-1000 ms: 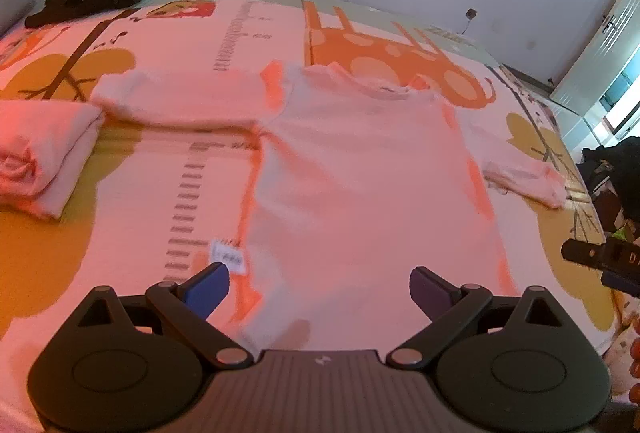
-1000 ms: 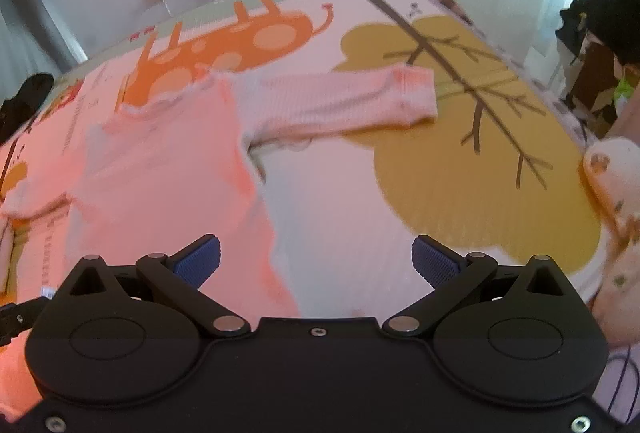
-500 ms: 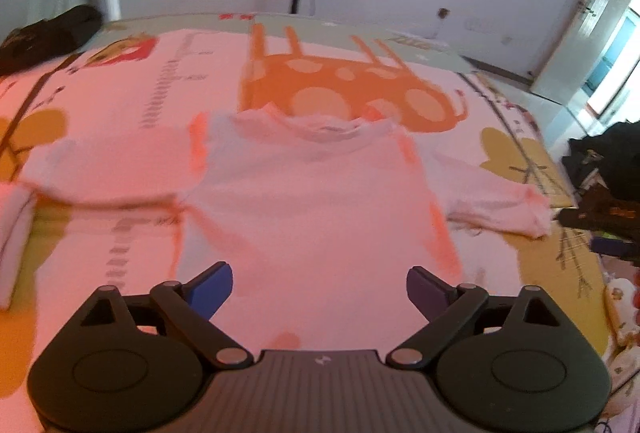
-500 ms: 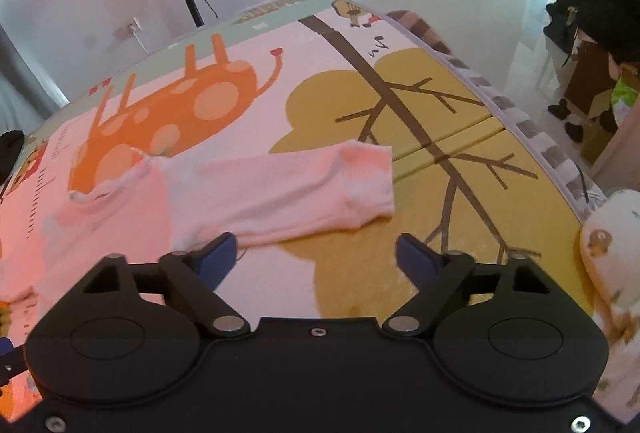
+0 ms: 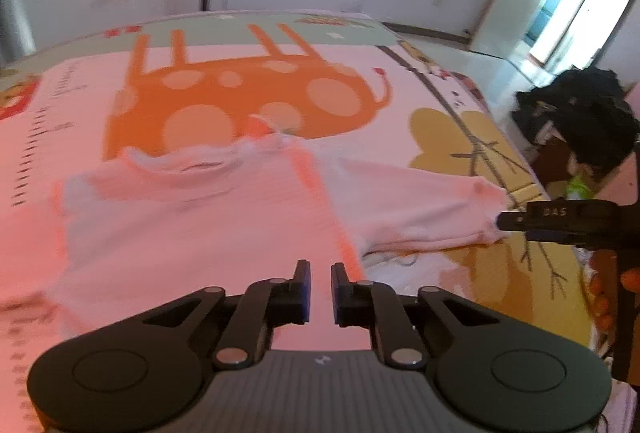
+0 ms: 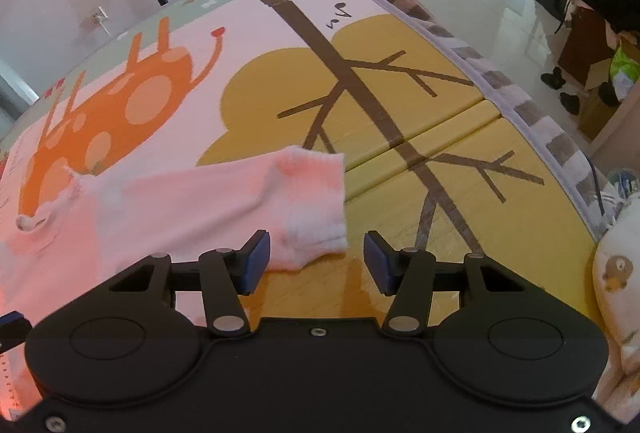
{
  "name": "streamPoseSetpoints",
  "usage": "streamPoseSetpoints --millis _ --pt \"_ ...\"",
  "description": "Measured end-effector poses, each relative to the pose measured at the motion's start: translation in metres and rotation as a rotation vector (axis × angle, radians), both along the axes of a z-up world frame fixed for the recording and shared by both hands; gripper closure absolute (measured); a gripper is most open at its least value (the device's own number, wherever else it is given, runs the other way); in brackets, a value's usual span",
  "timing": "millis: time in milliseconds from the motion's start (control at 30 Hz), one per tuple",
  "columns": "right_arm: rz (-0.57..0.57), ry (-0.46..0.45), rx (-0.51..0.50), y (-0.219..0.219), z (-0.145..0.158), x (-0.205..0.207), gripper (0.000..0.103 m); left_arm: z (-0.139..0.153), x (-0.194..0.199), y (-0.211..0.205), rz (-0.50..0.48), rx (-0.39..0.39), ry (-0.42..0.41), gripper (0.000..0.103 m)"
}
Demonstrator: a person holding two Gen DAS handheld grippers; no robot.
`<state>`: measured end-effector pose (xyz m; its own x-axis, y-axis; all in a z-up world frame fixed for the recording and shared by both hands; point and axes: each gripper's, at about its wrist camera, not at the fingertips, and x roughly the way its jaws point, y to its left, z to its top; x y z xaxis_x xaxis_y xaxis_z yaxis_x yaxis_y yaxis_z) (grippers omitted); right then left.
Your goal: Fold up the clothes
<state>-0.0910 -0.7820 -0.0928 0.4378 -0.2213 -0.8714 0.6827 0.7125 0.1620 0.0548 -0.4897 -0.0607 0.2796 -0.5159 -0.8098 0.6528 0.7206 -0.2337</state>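
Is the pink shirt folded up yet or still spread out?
Spread out. The pink shirt lies flat on the play mat, its sleeve stretched straight to the side; nothing is folded over yet.

We read "DAS" in pale letters on the black right gripper (image 5: 560, 223), seen from the left wrist view at the right edge. The mat (image 6: 400, 193) carried ruler-like tick marks with small numbers along its left side, too blurred to read. Small red marks sat near the mat's far edge, unreadable as well. A tiny pale logo showed on the left gripper (image 5: 320, 283) body, no letters legible. Nothing else could be read.
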Motion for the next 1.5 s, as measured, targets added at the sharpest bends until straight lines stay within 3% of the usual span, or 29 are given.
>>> streamPoseSetpoints --millis 300,533,867,1000,1300,1500 --pt "-0.026 -0.013 0.048 -0.025 -0.017 0.009 0.068 -0.018 0.026 -0.029 -0.1 -0.115 0.055 0.103" --pt "-0.041 -0.025 0.073 -0.037 -0.024 0.014 0.069 -0.032 0.038 -0.045 -0.137 -0.103 0.061 0.103" --pt "-0.014 -0.046 0.075 -0.036 -0.023 0.021 0.092 -0.053 0.041 -0.049 -0.145 -0.051 0.084 0.103" --pt "-0.003 -0.069 0.067 -0.032 -0.016 0.021 0.098 -0.059 0.043 -0.049 -0.135 -0.044 0.103 0.103" --pt "0.041 -0.163 0.071 -0.018 0.017 0.023 0.1 -0.067 0.048 -0.045 -0.12 -0.061 0.146 0.103" --pt "0.132 -0.236 0.093 0.014 0.048 0.04 0.1 -0.07 0.05 -0.044 -0.109 -0.066 0.162 0.103"
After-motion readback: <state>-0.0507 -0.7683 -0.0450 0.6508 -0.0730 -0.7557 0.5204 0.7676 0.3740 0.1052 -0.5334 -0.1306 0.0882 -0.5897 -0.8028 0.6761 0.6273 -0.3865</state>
